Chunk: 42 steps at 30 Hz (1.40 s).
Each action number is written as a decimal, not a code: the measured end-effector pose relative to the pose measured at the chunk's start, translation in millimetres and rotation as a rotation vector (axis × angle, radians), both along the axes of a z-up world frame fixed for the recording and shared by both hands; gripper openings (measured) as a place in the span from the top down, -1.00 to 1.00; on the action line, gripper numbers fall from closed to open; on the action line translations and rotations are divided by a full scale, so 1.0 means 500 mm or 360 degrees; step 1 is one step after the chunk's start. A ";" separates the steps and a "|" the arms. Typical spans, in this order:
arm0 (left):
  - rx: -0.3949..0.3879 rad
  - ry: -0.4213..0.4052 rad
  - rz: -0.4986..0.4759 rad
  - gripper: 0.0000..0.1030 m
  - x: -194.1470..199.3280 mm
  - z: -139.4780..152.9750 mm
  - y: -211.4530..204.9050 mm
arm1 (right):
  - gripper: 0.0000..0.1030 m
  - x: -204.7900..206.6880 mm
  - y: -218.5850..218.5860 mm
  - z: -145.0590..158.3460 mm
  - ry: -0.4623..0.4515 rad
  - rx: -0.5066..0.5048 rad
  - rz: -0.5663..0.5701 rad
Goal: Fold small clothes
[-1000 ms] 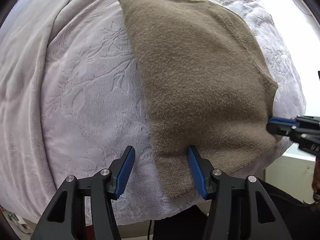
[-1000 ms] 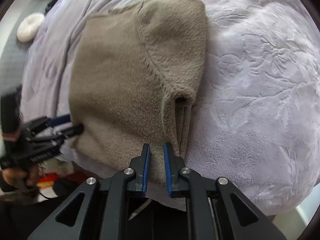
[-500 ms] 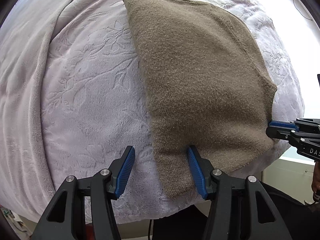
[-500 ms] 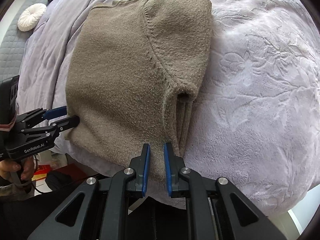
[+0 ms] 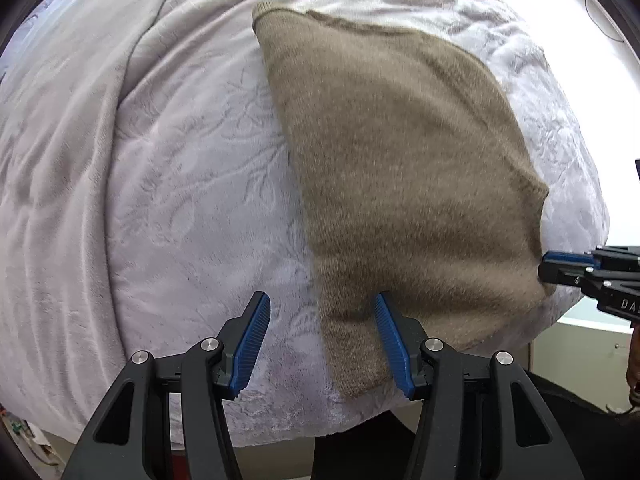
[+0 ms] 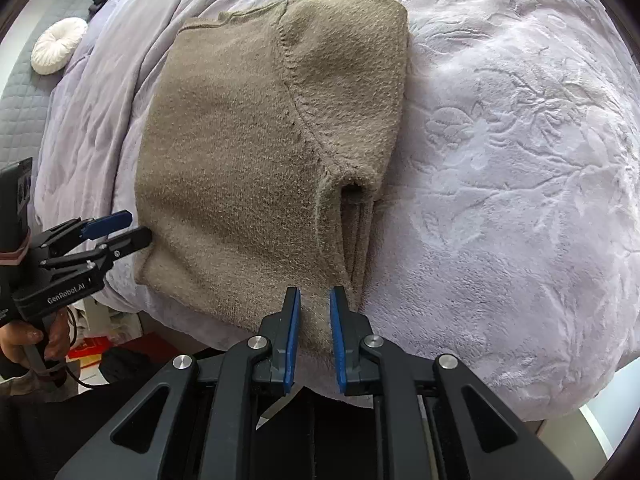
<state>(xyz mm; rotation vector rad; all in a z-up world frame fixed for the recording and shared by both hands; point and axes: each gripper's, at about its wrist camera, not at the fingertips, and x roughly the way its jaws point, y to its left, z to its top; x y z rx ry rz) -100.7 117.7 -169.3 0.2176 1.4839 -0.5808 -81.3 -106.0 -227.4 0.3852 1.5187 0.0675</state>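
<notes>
A folded brown sweater [image 5: 404, 184] lies on a pale lilac blanket [image 5: 168, 200] with an embossed leaf pattern, close to the blanket's near edge. In the left wrist view the left gripper [image 5: 322, 344] stands about half open above the sweater's near left corner; its right pad lies over the knit and its left pad over bare blanket, and neither pad presses on the cloth. The same view shows the right gripper [image 5: 550, 266] only from the side, at the sweater's right edge, so its gap cannot be read there. The right wrist view settles it: the right gripper [image 6: 314, 336] has a narrow gap between its blue pads, its jaws have just been opening, and the sweater's near edge sits in that gap; the pads do not clearly press on the cloth. Only this view shows the sleeve seam and the stacked layers of the fold at the sweater's right side. It also shows the left gripper [image 6: 120, 226] from the side at the sweater's left edge, a person's hand [image 6: 28, 338] on its handle, a round white cushion [image 6: 58, 44] on a grey quilted surface [image 6: 24, 92] beyond the blanket, and red items [image 6: 90, 350] below the bed edge.
</notes>
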 end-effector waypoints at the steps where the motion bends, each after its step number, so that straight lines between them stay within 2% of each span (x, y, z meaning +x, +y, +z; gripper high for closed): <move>1: -0.0004 -0.0007 0.0004 -0.09 0.003 0.005 -0.001 | 0.65 0.000 -0.002 0.003 -0.0001 -0.0018 -0.0002; 12: -0.0013 -0.0044 -0.0038 -0.09 0.012 0.039 -0.037 | 0.65 0.009 -0.051 0.033 -0.0032 0.0046 -0.0183; 19: -0.0012 -0.0066 -0.0032 -0.09 0.026 0.064 -0.058 | 0.62 0.023 -0.051 0.062 -0.0077 0.0067 -0.0228; 20: -0.0020 -0.0074 -0.0021 -0.09 0.031 0.067 -0.058 | 0.57 0.028 -0.049 0.072 -0.0091 0.0064 -0.0228; 21: -0.0027 -0.0086 -0.0005 -0.09 0.036 0.077 -0.061 | 0.32 0.032 -0.047 0.079 -0.0101 0.0059 -0.0230; 22: -0.0029 -0.0096 0.0008 -0.09 0.042 0.084 -0.063 | -0.11 0.037 -0.045 0.089 -0.0116 0.0052 -0.0231; 24: -0.0028 -0.0116 0.0025 -0.09 0.051 0.097 -0.068 | -0.57 0.049 -0.037 0.112 -0.0164 0.0035 -0.0226; 26: -0.0033 -0.0131 0.0039 -0.10 0.058 0.109 -0.073 | -0.58 0.062 -0.030 0.131 -0.0192 0.0023 -0.0216; 29: -0.0041 -0.0161 0.0069 -0.99 0.066 0.122 -0.069 | -0.58 0.080 -0.025 0.147 -0.0197 -0.0011 -0.0225; 31: -0.0037 -0.0231 0.0094 -0.99 0.062 0.135 -0.068 | -0.59 0.088 -0.022 0.155 -0.0203 -0.0037 -0.0232; 33: -0.0019 -0.0245 0.0111 -0.99 0.062 0.141 -0.071 | -0.63 0.094 -0.016 0.166 -0.0222 -0.0080 -0.0237; 35: 0.0014 -0.0256 0.0143 -0.99 0.064 0.141 -0.069 | -0.80 0.100 -0.012 0.170 -0.0237 -0.0120 -0.0235; 36: 0.0021 -0.0255 0.0152 -0.99 0.064 0.142 -0.069 | -0.99 0.102 -0.009 0.175 -0.0253 -0.0143 -0.0230; 38: 0.0029 -0.0249 0.0178 -0.99 0.066 0.144 -0.066 | -0.99 0.106 -0.007 0.180 -0.0257 -0.0181 -0.0218; 42: 0.0154 -0.0340 0.0217 -0.99 0.070 0.152 -0.065 | -0.99 0.109 -0.003 0.185 -0.0245 -0.0284 -0.0208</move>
